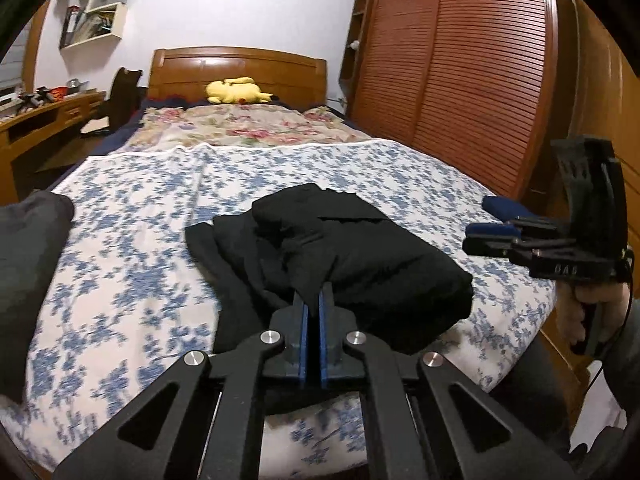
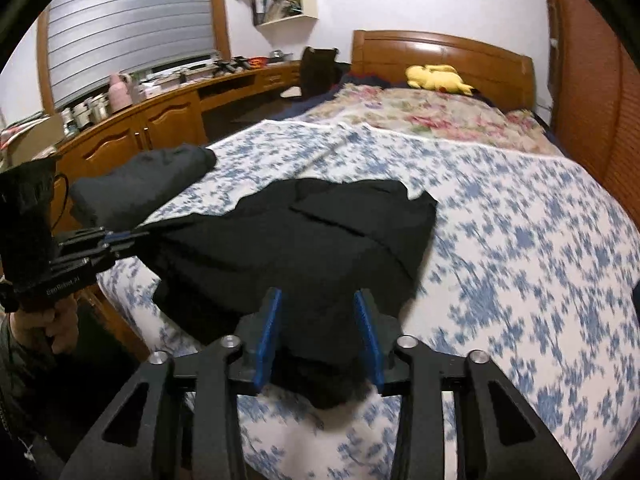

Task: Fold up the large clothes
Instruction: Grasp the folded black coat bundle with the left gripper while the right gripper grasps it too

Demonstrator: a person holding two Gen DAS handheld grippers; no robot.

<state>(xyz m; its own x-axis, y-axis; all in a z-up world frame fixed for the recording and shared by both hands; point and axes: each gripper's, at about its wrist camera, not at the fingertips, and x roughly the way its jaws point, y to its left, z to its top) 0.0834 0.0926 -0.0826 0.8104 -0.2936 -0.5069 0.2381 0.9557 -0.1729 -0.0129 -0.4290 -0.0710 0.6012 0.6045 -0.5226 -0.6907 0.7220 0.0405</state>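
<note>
A black garment (image 1: 360,248) (image 2: 304,232) lies partly folded on the blue-flowered bed sheet (image 1: 132,240) near the bed's foot. My left gripper (image 1: 314,292) is shut on the garment's near edge. In the right wrist view the left gripper (image 2: 136,236) pulls a corner of cloth taut out to the left. My right gripper (image 2: 318,300) stands open just over the garment's near right corner. The cloth shows beneath its blue pads (image 2: 266,324), which do not press it. In the left wrist view the right gripper (image 1: 476,236) hovers to the right of the garment, held by a hand.
A dark grey folded garment (image 1: 28,264) (image 2: 148,184) lies at the bed's left edge. A yellow plush toy (image 1: 236,91) rests by the wooden headboard (image 1: 240,68). Slatted wardrobe doors (image 1: 460,80) run along the right, a cluttered wooden desk (image 2: 140,120) along the left.
</note>
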